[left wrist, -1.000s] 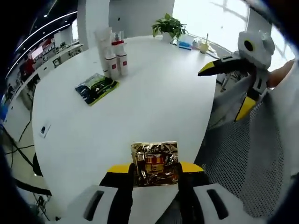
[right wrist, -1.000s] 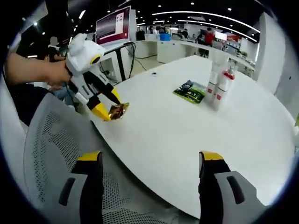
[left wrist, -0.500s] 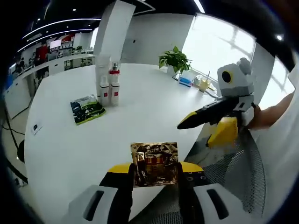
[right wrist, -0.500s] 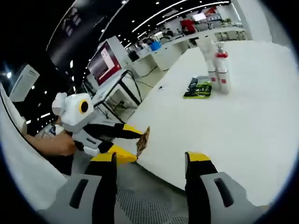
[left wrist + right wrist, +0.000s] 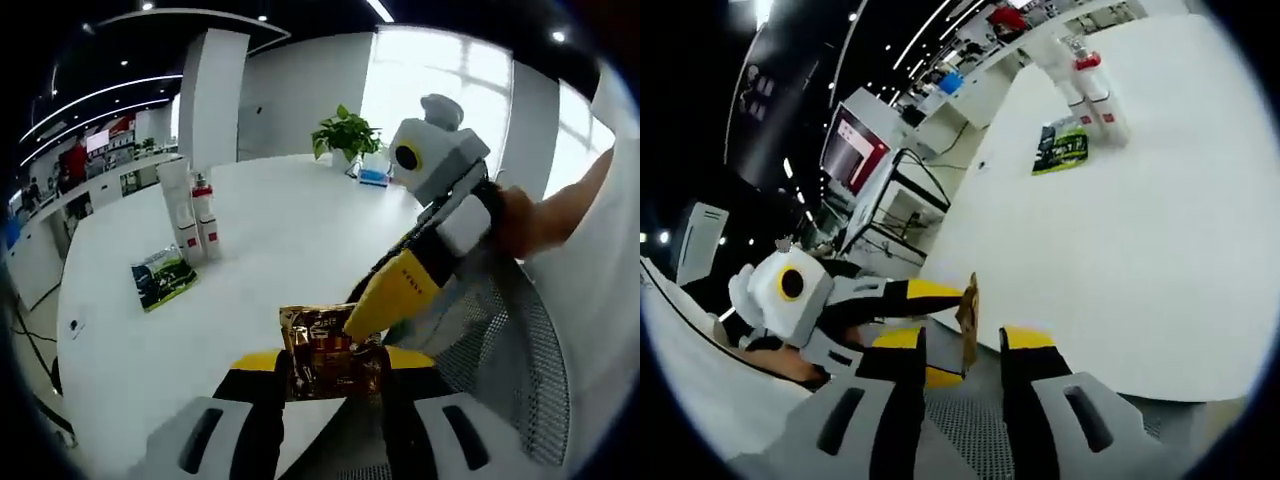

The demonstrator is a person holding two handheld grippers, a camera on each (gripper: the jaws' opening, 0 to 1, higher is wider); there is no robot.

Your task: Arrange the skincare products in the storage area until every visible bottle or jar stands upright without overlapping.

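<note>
White and round, the office table (image 5: 280, 250) carries upright skincare bottles (image 5: 192, 222) well beyond its near edge, where the left gripper (image 5: 332, 372) clamps a gold sachet (image 5: 330, 350) as the right gripper (image 5: 962, 340), jaws narrowed around it, apparently takes over.

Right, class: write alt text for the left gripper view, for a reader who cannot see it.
The left gripper holds a gold foil sachet in its jaws above the edge of a round white table, while the right gripper reaches in from the right and touches the sachet. Farther back stand a white tube and a red-capped bottle, beside a flat green packet.
</note>
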